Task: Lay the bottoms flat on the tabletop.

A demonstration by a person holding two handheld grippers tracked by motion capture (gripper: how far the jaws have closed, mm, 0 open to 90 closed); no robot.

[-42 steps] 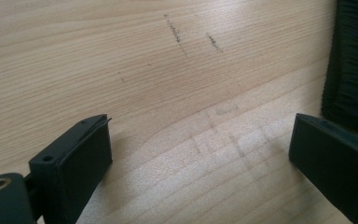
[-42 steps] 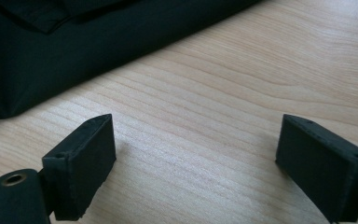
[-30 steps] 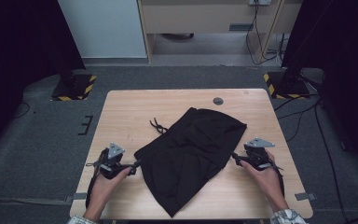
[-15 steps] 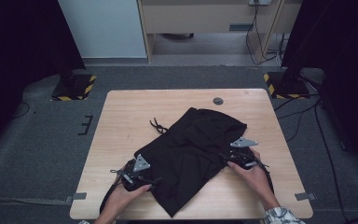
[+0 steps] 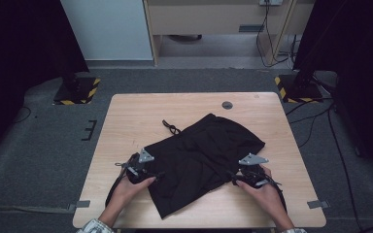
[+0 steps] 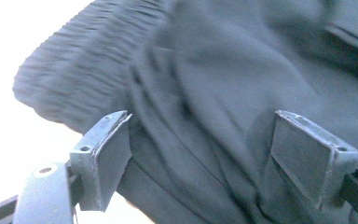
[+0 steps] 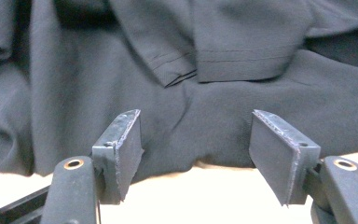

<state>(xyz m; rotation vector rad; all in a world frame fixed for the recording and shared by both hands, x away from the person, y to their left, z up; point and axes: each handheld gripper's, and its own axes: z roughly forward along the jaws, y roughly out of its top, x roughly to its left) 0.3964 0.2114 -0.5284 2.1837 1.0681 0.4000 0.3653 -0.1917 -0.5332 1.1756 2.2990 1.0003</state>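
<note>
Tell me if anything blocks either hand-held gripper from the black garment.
Nothing visible does. The left hand-held gripper has open jaws directly over the black garment; the right hand-held gripper faces its near edge across bare table.

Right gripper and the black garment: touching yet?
Apart. The right gripper view shows the right gripper open, with bare table between its jaws and the black garment's edge.

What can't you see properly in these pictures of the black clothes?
- High view: crumpled black fabric garment is too dark to tell its folds or what kind it is.
- Left gripper view: the garment is blurred, its far part cut off by the frame edges.
- High view: the left gripper and right gripper tips are too small; hands partly cover them.
</note>
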